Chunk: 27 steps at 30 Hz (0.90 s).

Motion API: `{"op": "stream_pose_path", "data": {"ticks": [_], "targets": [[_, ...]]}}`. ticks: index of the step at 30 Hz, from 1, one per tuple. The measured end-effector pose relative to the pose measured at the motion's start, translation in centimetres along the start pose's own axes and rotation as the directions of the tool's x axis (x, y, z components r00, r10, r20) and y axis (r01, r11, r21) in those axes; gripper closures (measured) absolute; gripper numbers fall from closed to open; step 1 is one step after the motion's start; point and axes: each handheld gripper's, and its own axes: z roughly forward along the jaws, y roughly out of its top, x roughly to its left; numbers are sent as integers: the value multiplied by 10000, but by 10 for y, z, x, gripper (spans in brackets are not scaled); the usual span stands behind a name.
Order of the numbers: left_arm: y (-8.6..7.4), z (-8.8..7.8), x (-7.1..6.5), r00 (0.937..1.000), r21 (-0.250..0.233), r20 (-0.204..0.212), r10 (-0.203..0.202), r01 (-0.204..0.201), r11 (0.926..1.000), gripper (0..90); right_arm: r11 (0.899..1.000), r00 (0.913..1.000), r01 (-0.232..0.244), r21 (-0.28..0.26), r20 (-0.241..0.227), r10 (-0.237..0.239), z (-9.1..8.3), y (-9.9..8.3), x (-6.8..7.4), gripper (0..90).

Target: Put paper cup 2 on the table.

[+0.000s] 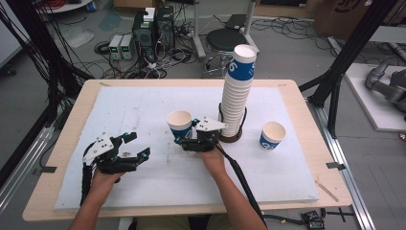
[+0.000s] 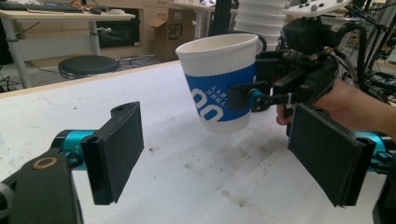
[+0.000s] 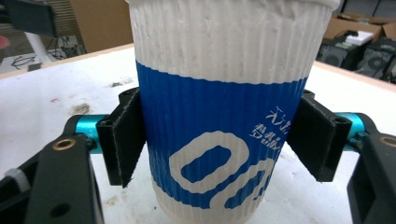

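- Paper cup (image 1: 180, 123) at centre frame of the high view, white ribbed top over a blue band with white lettering, is clamped by the right gripper (image 1: 194, 136) on both sides of its blue band and held clear above the white table (image 1: 143, 103).
- Right hand (image 1: 212, 155) reaches in from bottom centre.
- Cup stands upright, mouth up, long axis vertical.
- Left gripper (image 1: 135, 146), lower left, rests with jaws spread wide, gripping nothing.
- Tall cup stack (image 1: 236, 91) stands right of centre; another single cup (image 1: 273, 135) sits further right.

Robotics lab: floor cables (image 1: 158, 67), electronics boxes (image 1: 153, 28), black frame struts (image 1: 344, 57).
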Motion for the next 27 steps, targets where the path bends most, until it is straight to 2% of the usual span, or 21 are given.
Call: {"op": "stream_pose_path", "data": {"ticks": [7, 10, 13, 14, 16, 24, 27], "targets": [[0, -1, 1, 10000, -36, -44, -36, 36, 10000, 180, 9980, 9999, -125, 625, 90, 120, 19, -5, 5, 262], [0, -1, 1, 10000, -9, -53, -24, 24, 10000, 180, 9953, 9999, 14, 965, 153, -29, 24, -4, 7, 262], [-1, 0, 1, 10000, -6, -61, -31, 31, 10000, 180, 9935, 10000, 5, 1139, 87, -15, 25, -4, 5, 263], [-1, 0, 1, 10000, -2, -62, -33, 33, 10000, 180, 9910, 9999, -100, 1334, 116, 86, 25, -4, 5, 263], [0, -1, 1, 10000, 8, -72, -24, 24, 10000, 180, 9857, 9997, 12, 1685, 219, -50, 26, -3, 5, 263], [-1, -1, 1, 10000, 3, -84, -47, 47, 10000, 181, 9770, 9994, 286, 2112, 145, -324, 19, -1, 5, 266], [-1, -1, 1, 9999, 10, -96, -73, 73, 10000, 181, 9733, 9995, 261, 2281, 95, -290, 14, -3, 4, 267]]}}
